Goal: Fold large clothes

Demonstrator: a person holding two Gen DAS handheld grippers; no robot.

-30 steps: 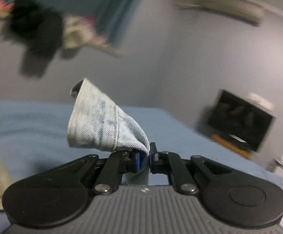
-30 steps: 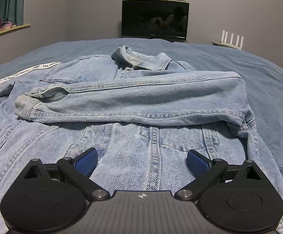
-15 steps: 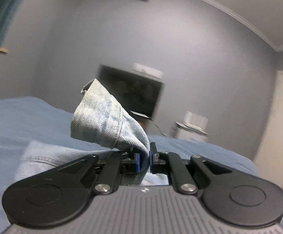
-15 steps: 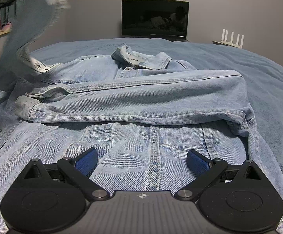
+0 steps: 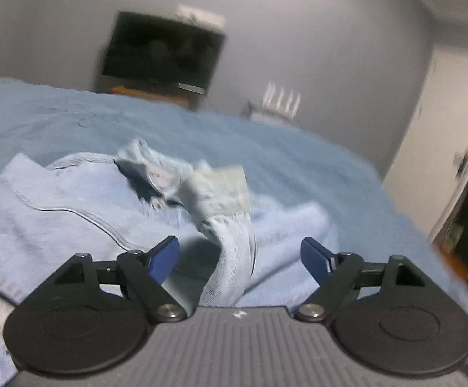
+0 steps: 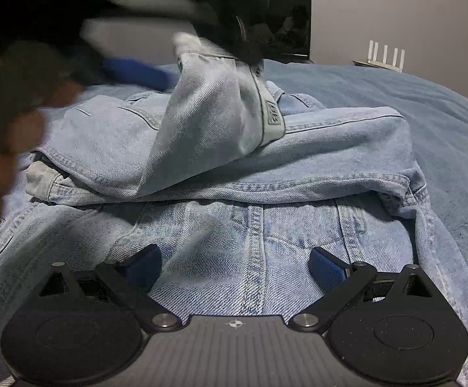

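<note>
The bed (image 6: 395, 96), covered in a blue blanket, carries the denim jacket (image 6: 253, 245), which lies spread across it with the collar (image 5: 156, 167) toward the far wall. One sleeve (image 6: 314, 154) is already folded across the chest, running from the right shoulder to a cuff at the left. A second sleeve (image 6: 208, 122) is draped over it, its cuff end lifted under the blurred left hand-held gripper (image 5: 239, 258).

In the left wrist view that tool's jaws stand wide apart, with the sleeve cloth hanging loose between the blue pads (image 5: 164, 256) and not pinched, so it is released. The right hand-held gripper (image 6: 235, 269) hovers over the lower body of the jacket, also spread open and holding nothing.

The biggest risk, as I judge it, is that the freed sleeve slumps back off the stack: denim is stiff and heavy, and the sleeve sits bunched and twisted, not flat. It could slide toward the left side and undo the fold. A smaller risk is the open left pads snagging the cuff or its grey patch (image 6: 272, 119) while pulling away, dragging the lower sleeve askew. The right tool pressing down early could also wrinkle the hem.
</note>
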